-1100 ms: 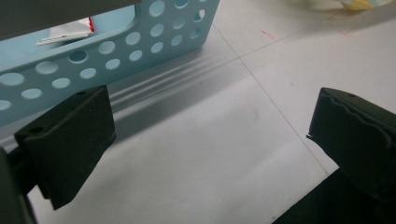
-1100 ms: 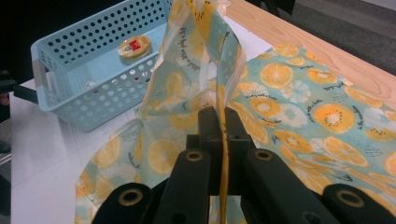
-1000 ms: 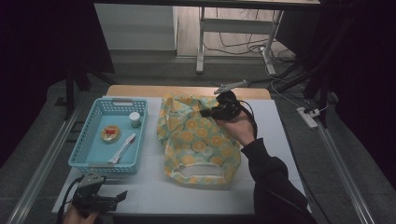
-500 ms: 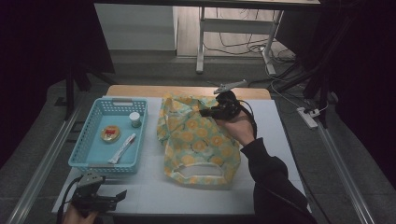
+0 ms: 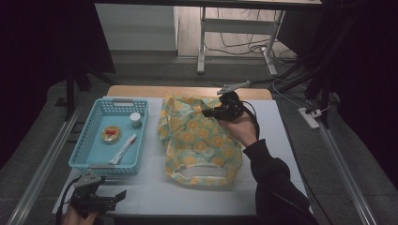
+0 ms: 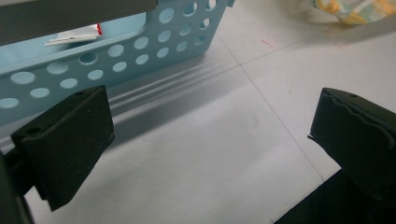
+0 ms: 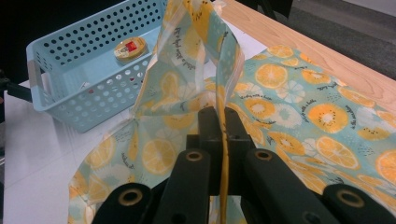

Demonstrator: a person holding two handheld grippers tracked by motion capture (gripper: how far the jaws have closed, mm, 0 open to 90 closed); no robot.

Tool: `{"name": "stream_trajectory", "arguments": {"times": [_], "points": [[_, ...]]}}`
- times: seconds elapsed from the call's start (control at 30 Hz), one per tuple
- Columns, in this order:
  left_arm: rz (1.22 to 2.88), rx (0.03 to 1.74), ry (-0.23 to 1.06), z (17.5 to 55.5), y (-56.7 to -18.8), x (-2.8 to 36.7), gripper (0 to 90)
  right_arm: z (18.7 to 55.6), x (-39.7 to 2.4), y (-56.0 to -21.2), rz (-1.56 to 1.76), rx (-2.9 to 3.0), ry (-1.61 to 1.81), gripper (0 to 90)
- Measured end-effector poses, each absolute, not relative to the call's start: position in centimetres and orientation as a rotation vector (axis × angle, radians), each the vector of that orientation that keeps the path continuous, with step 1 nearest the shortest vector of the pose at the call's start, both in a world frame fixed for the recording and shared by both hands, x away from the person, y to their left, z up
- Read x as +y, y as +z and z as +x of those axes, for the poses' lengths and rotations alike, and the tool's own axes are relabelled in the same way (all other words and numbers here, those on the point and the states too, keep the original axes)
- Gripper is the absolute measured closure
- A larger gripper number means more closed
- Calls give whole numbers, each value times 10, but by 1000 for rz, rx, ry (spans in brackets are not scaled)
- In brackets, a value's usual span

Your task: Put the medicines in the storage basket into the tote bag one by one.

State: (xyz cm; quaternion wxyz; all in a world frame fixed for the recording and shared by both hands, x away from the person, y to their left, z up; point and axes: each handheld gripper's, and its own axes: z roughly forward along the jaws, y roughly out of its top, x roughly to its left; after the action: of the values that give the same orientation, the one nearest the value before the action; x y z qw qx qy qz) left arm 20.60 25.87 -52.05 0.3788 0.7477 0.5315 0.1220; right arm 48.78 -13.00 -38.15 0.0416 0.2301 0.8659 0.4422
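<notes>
My right gripper (image 7: 223, 140) pinches orange-print bag (image 7: 299, 102), seam visible close up; my left gripper (image 6: 210, 140) gapes beside perforated blue basket (image 6: 93, 70).

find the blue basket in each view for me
High view: blue basket sits left of centre on the table, left of the orange-print bag.
Left gripper view: its perforated wall crosses the upper left.
Right gripper view: upper left, behind the lifted bag.
Shared landmark: the bag's edge.
</notes>
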Motion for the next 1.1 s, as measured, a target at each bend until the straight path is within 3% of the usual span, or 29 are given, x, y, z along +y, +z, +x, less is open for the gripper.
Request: {"name": "stream_trajectory", "arguments": {"times": [1.1], "points": [[1872,1264,328,209,-505,270,0,486,-127,-385,685,2657,1343,900]]}}
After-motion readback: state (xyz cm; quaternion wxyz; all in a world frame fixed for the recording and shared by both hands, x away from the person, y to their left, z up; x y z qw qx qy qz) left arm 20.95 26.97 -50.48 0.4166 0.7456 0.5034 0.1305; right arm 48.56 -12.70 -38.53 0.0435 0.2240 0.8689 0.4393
